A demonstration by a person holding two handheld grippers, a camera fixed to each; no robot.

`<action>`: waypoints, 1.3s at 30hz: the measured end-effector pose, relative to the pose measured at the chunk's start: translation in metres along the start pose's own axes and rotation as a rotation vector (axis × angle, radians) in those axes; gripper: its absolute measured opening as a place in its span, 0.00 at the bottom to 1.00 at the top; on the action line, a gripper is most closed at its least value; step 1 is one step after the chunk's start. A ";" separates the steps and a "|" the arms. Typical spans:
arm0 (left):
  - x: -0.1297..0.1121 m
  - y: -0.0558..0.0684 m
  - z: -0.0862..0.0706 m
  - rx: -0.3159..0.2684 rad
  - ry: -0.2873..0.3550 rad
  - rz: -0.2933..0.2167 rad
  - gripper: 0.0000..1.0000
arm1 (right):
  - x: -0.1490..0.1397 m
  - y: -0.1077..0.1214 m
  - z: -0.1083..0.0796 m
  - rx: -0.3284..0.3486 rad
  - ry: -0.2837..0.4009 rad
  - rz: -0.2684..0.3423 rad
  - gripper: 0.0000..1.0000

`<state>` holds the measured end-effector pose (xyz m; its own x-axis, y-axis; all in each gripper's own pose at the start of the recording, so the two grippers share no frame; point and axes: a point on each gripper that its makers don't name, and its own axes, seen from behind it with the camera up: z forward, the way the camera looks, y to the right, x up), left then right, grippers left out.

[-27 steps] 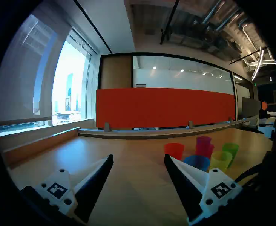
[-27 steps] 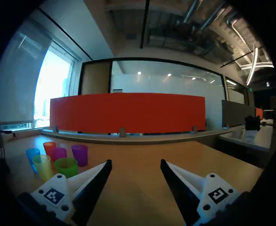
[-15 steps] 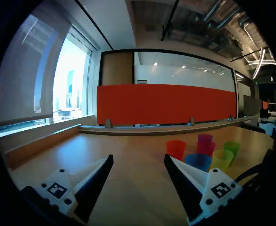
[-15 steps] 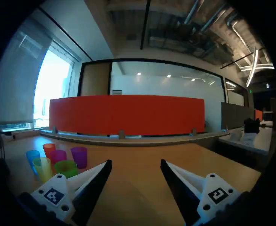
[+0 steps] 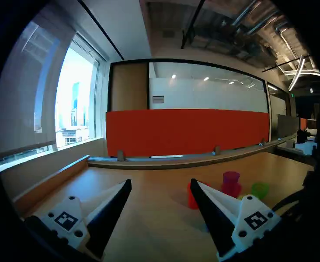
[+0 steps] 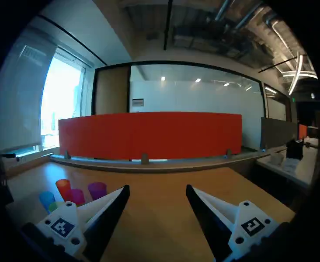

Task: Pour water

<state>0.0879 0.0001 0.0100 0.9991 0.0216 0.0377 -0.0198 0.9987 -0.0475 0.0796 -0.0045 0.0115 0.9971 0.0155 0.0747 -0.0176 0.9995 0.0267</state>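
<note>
Our left gripper [image 5: 160, 183] half hid the red translucent plastic cup [image 5: 190, 198], which we saw standing upright, mouth up; it and the right gripper [image 6: 157, 187] gaped empty.

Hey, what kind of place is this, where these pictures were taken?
Most likely an open-plan office: a long wooden desk with an orange divider screen, a glass-walled room behind it, and exposed ceiling pipes overhead.

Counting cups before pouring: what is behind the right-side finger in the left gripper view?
A red cup peeks out at its edge, half covered. Past it stand a purple cup and a green cup. Any cups lower behind the finger are hidden.
</note>
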 end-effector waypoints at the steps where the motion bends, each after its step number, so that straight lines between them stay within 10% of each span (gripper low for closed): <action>1: 0.008 0.000 0.001 -0.005 0.002 0.003 1.00 | 0.006 -0.001 0.001 0.004 -0.002 0.000 1.00; 18: 0.117 0.002 0.013 -0.069 0.017 0.002 1.00 | 0.106 -0.008 0.010 0.049 0.022 -0.036 1.00; 39: 0.127 0.041 0.023 -0.275 -0.030 -0.034 1.00 | 0.127 -0.055 0.015 0.299 0.021 -0.014 1.00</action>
<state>0.2133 0.0450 0.0356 0.9973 -0.0061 0.0728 0.0288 0.9488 -0.3145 0.2064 -0.0583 0.0340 0.9986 0.0054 0.0522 -0.0218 0.9472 0.3200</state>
